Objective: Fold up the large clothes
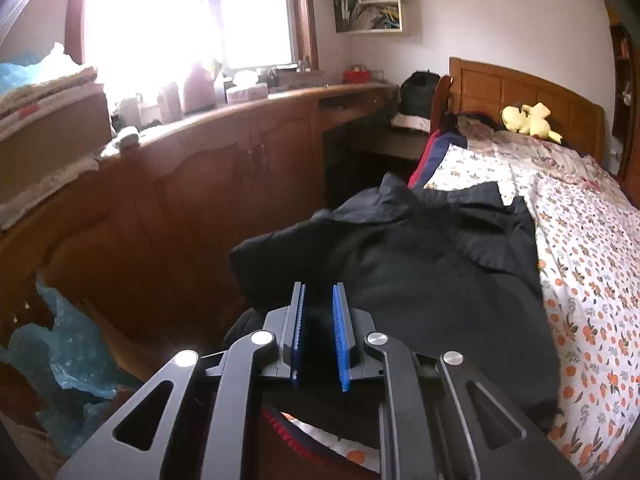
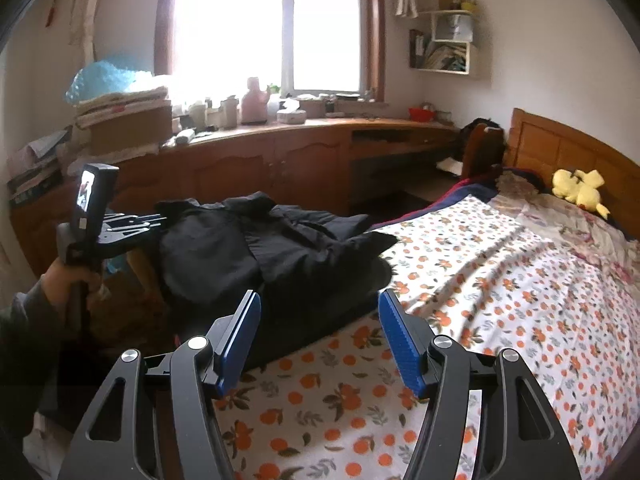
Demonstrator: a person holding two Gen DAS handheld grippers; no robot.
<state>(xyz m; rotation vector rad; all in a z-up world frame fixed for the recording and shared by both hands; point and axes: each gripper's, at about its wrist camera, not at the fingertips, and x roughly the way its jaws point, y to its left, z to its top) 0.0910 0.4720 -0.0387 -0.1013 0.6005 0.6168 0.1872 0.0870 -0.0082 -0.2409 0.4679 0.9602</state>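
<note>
A large black garment [image 1: 420,272] lies crumpled on the near left part of the bed, partly hanging over its edge; it also shows in the right wrist view [image 2: 280,248]. My left gripper [image 1: 320,296] is shut on a fold of the black garment and holds that edge lifted; in the right wrist view the left gripper [image 2: 160,218] reaches into the garment's left side. My right gripper [image 2: 318,304] is open and empty, hovering just above the garment's near edge and the floral sheet [image 2: 480,300].
The bed has an orange-flower sheet [image 1: 592,280], a wooden headboard [image 2: 568,152] and a yellow plush toy [image 2: 580,190]. A long wooden cabinet [image 2: 280,160] with clutter runs under the window. Blue plastic bags [image 1: 60,352] lie on the floor at left.
</note>
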